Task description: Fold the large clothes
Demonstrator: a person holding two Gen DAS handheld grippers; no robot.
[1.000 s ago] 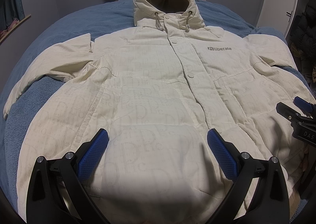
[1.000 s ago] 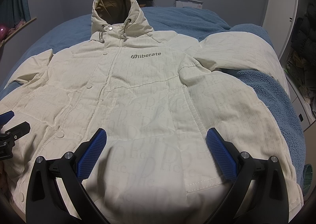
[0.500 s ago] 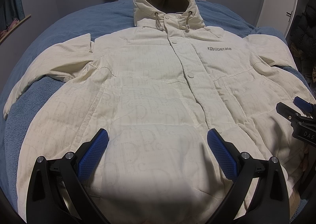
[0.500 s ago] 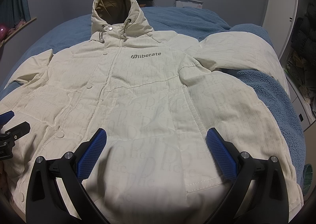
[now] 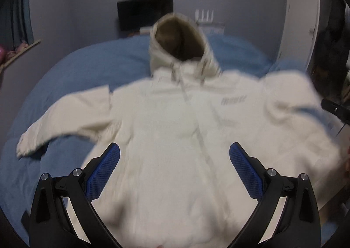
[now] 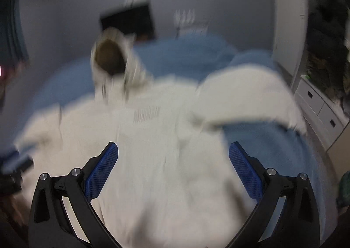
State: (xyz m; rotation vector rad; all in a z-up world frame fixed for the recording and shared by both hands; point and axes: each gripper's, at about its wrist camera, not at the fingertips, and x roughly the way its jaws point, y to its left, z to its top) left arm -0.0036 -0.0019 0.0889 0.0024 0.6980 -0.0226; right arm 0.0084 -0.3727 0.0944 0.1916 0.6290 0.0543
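A cream hooded puffer jacket (image 5: 175, 129) lies front-up on the blue bed (image 5: 87, 72), hood (image 5: 179, 44) at the far end and both sleeves spread out. Both views are blurred by motion. My left gripper (image 5: 174, 170) is open above the jacket's lower middle, nothing between its blue pads (image 5: 102, 173). My right gripper (image 6: 174, 170) is open too, over the jacket (image 6: 161, 149) on its right half, near the right sleeve (image 6: 247, 103). The right gripper's black tip (image 5: 335, 109) shows at the left view's right edge.
A dark screen (image 5: 144, 12) and a white router (image 5: 204, 14) stand against the grey wall behind the bed. White drawers (image 6: 319, 105) and a cluttered shelf (image 6: 328, 40) line the right side. A curtain (image 5: 21, 11) hangs at the left.
Both grippers have pulled back and up from the jacket, so the whole garment and more of the wall now show. Both stay open. The jacket has not visibly moved.
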